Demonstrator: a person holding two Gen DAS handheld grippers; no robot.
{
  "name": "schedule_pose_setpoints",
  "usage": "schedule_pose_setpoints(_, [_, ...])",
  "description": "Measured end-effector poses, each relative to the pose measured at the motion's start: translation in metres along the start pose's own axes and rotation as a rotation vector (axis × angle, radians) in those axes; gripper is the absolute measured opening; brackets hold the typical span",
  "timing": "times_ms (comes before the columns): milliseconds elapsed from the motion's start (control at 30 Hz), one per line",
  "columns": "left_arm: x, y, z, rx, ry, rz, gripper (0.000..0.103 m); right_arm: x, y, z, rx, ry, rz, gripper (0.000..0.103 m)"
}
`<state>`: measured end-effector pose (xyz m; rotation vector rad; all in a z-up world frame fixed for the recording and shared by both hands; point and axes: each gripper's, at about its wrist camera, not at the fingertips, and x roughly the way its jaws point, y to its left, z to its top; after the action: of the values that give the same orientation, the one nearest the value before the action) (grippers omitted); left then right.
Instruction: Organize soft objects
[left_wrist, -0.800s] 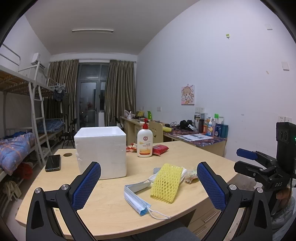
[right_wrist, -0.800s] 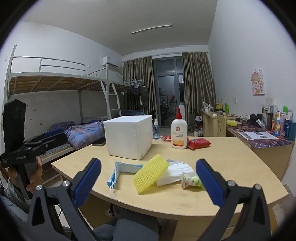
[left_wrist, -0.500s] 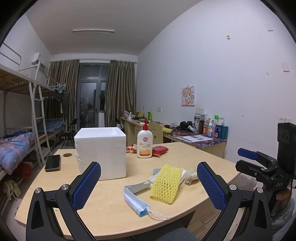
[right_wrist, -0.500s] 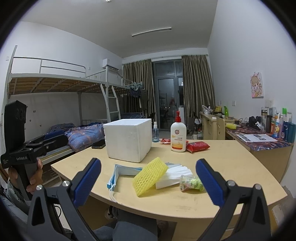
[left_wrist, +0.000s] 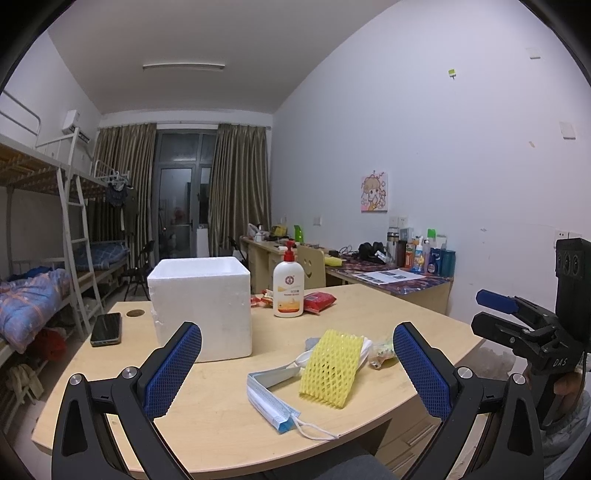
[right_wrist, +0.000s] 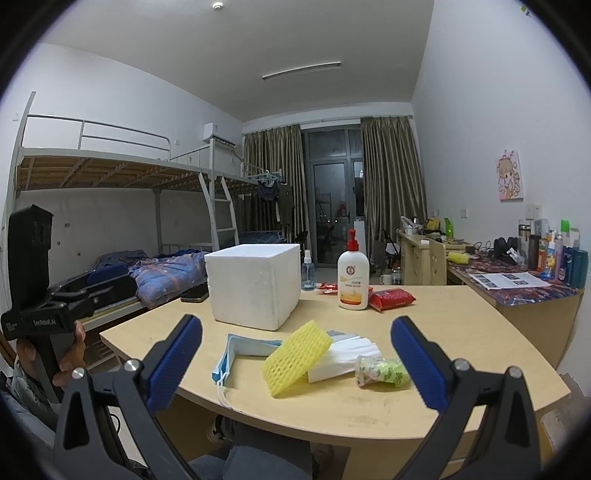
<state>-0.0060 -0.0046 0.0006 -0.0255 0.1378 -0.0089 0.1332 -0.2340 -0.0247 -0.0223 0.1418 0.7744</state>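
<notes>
Nearby, foam box (left_wrist: 201, 306) beside soap bottle (left_wrist: 288, 288)

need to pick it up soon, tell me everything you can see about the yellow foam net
The yellow foam net is a soft-looking flattened sleeve with a diamond mesh pattern. It lies tilted near the table's front edge, leaning on a stack of white foam sheets, beside a blue face mask. Neither gripper touches it.

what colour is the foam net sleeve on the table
Yellow, with an open mesh pattern; clearest in the right wrist view.
</notes>
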Motion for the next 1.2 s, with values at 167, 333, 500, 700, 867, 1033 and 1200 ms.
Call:
schedule_pose_setpoints(167, [0.0003,-0.0001,0.0,-0.001,-0.001,0.001,0.103,0.0005,0.0008,-0.0005,0.0,0.003,0.0,0.103])
schedule_pose_setpoints(333, [0.0006,-0.0007,-0.0003,-0.002,0.003,0.003,0.103,0.0022,0.0021,-0.0011,0.0,0.009,0.001,0.103])
schedule_pose_setpoints(500, [-0.0002,-0.0036,0.0,0.005,-0.001,0.002,0.103,0.0026,0.0022,-0.0012,0.004,0.01,-0.002,0.103])
schedule_pose_setpoints(700, [-0.0006,-0.0036,0.0006,0.012,-0.007,-0.011,0.103,0.0033,0.0021,-0.0018,0.002,0.011,-0.002,0.103])
schedule_pose_setpoints(867, [0.0009,-0.0039,0.0011,0.014,0.001,-0.014,0.103,0.0041,0.0016,-0.0033,0.002,0.013,-0.001,0.103])
schedule_pose_setpoints(1033, [0.0007,0.0005,0.0018,-0.001,0.002,-0.011,0.103,0.0044,0.0018,-0.0034,0.002,0.015,-0.001,0.103])
schedule_pose_setpoints(1200, [0.0031,0.0015,0.0014,-0.004,0.008,-0.006,0.103,0.0061,-0.0002,-0.004,0.005,0.019,-0.001,0.103])
